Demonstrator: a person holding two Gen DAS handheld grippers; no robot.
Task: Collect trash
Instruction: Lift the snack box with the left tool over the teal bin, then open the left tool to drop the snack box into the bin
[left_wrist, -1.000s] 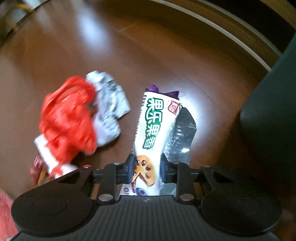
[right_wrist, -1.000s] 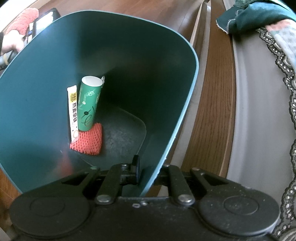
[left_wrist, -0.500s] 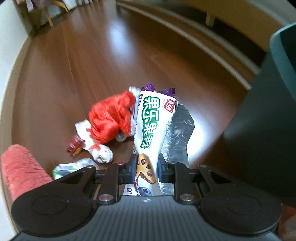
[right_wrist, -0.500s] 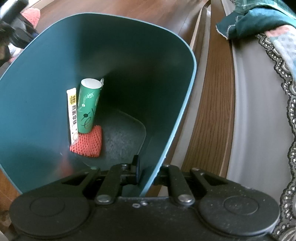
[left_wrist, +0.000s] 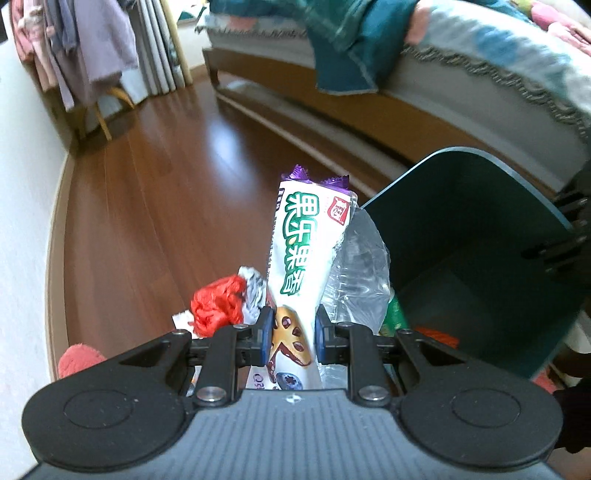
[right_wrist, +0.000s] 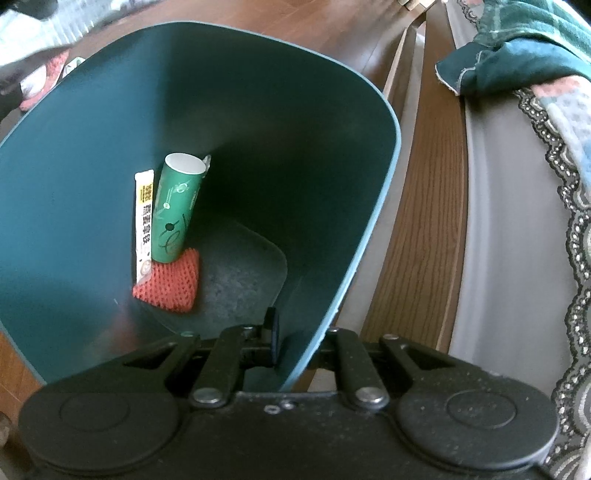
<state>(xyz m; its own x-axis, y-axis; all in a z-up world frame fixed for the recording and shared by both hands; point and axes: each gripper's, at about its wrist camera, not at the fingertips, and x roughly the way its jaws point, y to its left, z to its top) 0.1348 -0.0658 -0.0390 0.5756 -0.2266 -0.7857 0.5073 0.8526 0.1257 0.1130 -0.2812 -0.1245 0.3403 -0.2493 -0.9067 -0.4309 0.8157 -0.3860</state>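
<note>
My left gripper is shut on a white snack wrapper with green lettering; a clear plastic film hangs beside it. The wrapper is held up in the air, just left of the teal trash bin. My right gripper is shut on the bin's rim, holding the bin tilted. Inside the bin lie a green paper cup, a white sachet and a red foam net. A red crumpled bag and a silver wrapper lie on the floor below.
Brown wooden floor stretches ahead. A bed with a teal blanket stands to the right, its wooden frame beside the bin. A pink fuzzy slipper is at lower left. Clothes hang on a chair far left.
My left gripper has lifted the snack wrapper off the floor and swung up toward the bin's opening. The bin stays held tilted in my right gripper.
</note>
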